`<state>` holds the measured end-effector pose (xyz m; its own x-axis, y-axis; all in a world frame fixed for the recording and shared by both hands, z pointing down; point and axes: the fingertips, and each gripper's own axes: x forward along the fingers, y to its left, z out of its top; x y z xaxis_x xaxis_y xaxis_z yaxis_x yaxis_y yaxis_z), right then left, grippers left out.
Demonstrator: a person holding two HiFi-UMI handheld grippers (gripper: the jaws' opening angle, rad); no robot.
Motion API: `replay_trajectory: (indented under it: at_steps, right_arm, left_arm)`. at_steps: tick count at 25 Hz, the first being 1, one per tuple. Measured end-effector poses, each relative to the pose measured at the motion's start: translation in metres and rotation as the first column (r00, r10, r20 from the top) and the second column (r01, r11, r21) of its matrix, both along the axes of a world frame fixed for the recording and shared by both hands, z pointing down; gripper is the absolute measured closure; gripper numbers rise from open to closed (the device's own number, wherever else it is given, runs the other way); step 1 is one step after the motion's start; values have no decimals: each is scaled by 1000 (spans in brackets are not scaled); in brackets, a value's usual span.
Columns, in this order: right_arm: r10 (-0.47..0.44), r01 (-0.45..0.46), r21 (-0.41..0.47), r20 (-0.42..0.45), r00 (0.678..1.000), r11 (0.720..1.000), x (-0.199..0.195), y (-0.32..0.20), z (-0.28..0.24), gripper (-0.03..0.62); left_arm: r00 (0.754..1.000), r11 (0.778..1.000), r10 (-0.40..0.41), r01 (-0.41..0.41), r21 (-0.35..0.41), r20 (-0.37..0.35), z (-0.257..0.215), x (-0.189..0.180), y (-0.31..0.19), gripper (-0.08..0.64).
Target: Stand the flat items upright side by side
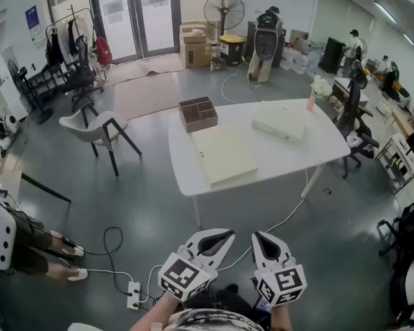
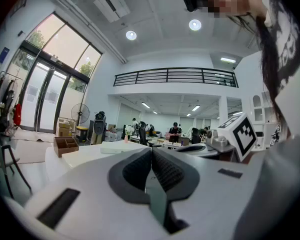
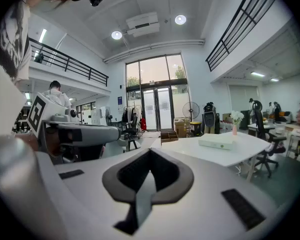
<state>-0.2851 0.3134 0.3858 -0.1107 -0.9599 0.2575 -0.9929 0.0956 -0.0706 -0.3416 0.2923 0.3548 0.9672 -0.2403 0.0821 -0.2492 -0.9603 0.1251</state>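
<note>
Two flat cream binders lie on the white table (image 1: 193, 174): a large one (image 1: 223, 154) at the near left and a smaller one (image 1: 280, 124) at the far right, also seen as a pale box (image 3: 217, 142). A brown divided organiser box (image 1: 198, 113) stands at the table's far left corner, also visible (image 2: 65, 145). My left gripper (image 1: 225, 234) and right gripper (image 1: 257, 235) hover side by side, well short of the table's near edge. Both are shut with nothing between their jaws, the left gripper (image 2: 151, 149) and the right gripper (image 3: 150, 151) alike.
A grey chair (image 1: 96, 129) stands left of the table. A power strip (image 1: 133, 294) and cables lie on the floor near my feet. A pink vase with flowers (image 1: 312, 98) sits at the table's far right. A person's legs (image 1: 55, 254) show at left; office chairs stand at right.
</note>
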Motion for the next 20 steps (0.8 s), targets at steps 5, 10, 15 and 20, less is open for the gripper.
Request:
replay_trajectory:
  at_steps: [5,10,15,20]
  right_arm:
    - [-5,5,3,-21,1000,1000,13,9,-3,594]
    - [-2,2,-3,-22,1000,1000,29,16,-1,594]
    - [5,-5,-14,-8,1000,1000,56,31,4,592]
    - [21,-21,-23,-2,1000,1000,85,45,16,592]
  left_arm:
    - [1000,1000,3,-3,-2,14,-1,15,13,546]
    - [1000,1000,14,-13,-1,28,0,34,21,546]
    - [999,999,36,-36,4,31,0,66,33,546]
    - [998,999,50,-50,-1,39,11,98,45,546]
